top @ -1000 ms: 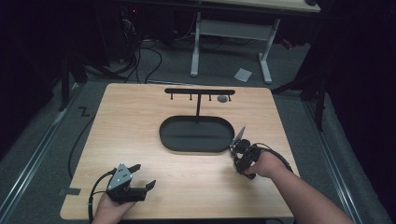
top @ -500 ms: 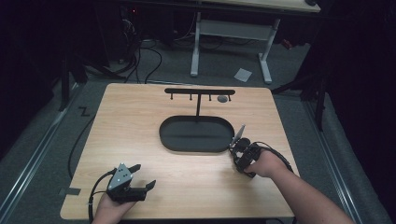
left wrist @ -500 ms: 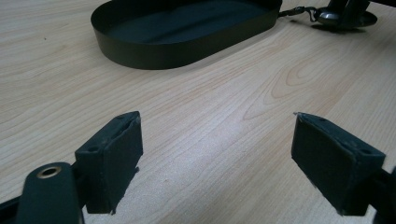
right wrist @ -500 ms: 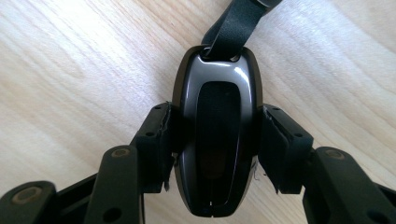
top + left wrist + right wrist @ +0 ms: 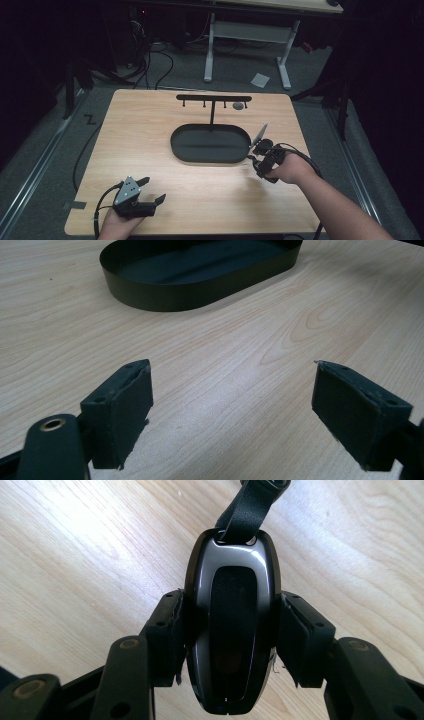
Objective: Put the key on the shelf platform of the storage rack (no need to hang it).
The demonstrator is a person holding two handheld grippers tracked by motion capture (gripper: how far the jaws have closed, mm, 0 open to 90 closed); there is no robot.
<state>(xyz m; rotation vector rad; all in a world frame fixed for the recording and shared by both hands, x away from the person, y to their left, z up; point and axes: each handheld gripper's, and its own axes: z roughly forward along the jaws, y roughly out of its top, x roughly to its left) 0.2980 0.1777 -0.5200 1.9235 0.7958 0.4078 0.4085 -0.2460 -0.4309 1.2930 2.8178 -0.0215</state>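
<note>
- Bare worktop [image 5: 150, 130] lies open left of the oval tray [image 5: 210, 143].
- The tray's wall and the hook stand [image 5: 213, 102] behind it block the middle.
- Front strip between both hands is open.

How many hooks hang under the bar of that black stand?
4 on the black stand: three bare pegs at left, middle and right of the post, and the far-right one carrying a small grey thing.

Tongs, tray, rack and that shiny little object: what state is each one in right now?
Left tongs: open, empty, over bare wood.
Right tongs: shut on the black-and-silver key fob.
Key fob's black strap: attached, trailing away.
Black oval metal tray: upright, empty.
Black T-shaped hook rack: standing; one small grey item at it.
</note>
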